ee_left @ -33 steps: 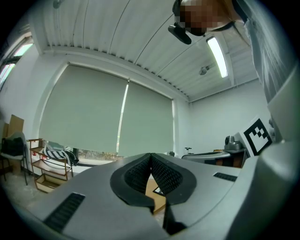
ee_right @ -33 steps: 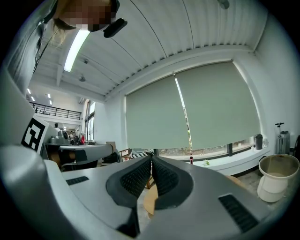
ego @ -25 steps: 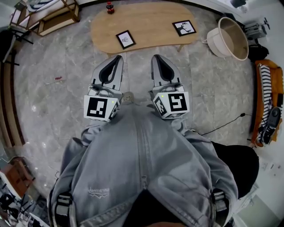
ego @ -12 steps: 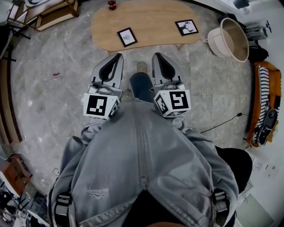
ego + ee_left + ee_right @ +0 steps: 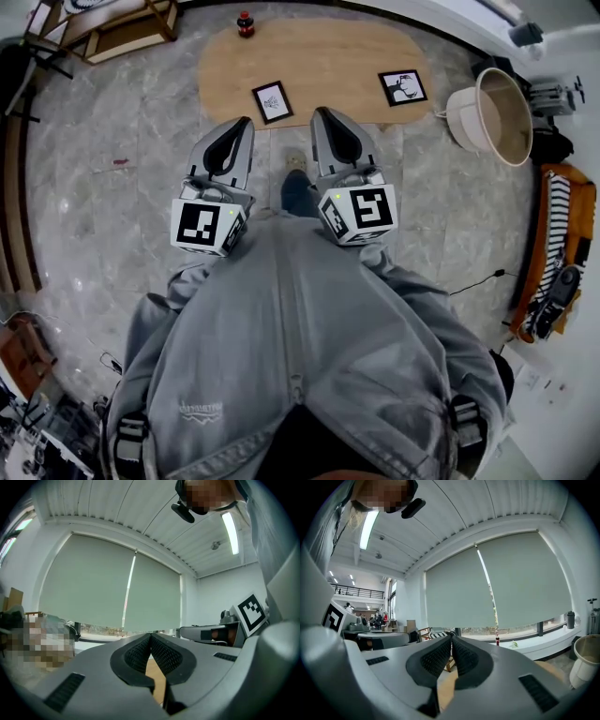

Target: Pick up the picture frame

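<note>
Left gripper [image 5: 246, 123], right gripper [image 5: 319, 112] both closed, empty; picture frame [image 5: 272, 101] on desk [image 5: 328, 56] likely light, rigid, fragile; pinch edge

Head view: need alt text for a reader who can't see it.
From above, a person in a grey jacket points the shut, empty left gripper and right gripper at a wooden table. On it are a picture frame, a second picture frame to its right, and a bottle at the far edge.

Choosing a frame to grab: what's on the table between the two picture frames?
Nothing; the head view shows bare wooden table between the left picture frame and the right picture frame.
</note>
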The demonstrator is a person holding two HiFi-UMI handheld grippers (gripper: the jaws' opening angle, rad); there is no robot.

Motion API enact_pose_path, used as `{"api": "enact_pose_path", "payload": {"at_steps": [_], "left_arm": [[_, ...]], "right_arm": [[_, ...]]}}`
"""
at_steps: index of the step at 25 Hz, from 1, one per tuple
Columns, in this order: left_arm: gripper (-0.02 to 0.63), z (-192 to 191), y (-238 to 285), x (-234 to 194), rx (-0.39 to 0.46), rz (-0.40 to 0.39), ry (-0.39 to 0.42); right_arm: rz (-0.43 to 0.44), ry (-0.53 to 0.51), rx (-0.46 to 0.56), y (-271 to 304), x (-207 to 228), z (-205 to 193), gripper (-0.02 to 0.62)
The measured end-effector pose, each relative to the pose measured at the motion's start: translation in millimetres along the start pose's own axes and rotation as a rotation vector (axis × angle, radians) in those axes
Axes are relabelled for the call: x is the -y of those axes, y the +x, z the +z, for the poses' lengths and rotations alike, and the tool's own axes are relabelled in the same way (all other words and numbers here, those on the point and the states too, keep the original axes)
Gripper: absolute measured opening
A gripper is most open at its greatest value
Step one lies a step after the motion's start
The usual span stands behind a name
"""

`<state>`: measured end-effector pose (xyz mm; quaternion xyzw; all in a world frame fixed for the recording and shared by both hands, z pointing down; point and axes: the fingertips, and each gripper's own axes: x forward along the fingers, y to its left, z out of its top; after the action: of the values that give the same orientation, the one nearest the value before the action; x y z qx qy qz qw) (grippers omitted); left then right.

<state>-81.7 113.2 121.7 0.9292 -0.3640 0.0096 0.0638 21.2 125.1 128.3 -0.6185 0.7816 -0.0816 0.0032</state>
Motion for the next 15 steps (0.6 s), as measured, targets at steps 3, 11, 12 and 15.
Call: {"api": "enact_pose_path", "payload": {"at_steps": [3, 11, 12, 15], "left_arm": [[0.018, -1.7, 40.5, -13.1, -0.018, 0.038, -0.013], [0.018, 2.3, 128.4, -38.4, -0.023, 0.142, -0.028], [0.018, 2.8, 137.9, -41.9, -0.017, 0.153, -0.031], [0.018, 3.0, 158.2, -50.7, -0.006, 0.196, -0.038]], "right_arm": [[0.045, 0.010, -0.031, 37.6, 30.2, -3.6, 0.034], [0.190, -0.014, -0.071, 116.2, 90.3, 4.1, 0.034], [0.203, -0.017, -0.074, 124.6, 96.8, 4.0, 0.034], [0.241, -0.022, -0.083, 144.0, 111.5, 3.3, 0.034]]}}
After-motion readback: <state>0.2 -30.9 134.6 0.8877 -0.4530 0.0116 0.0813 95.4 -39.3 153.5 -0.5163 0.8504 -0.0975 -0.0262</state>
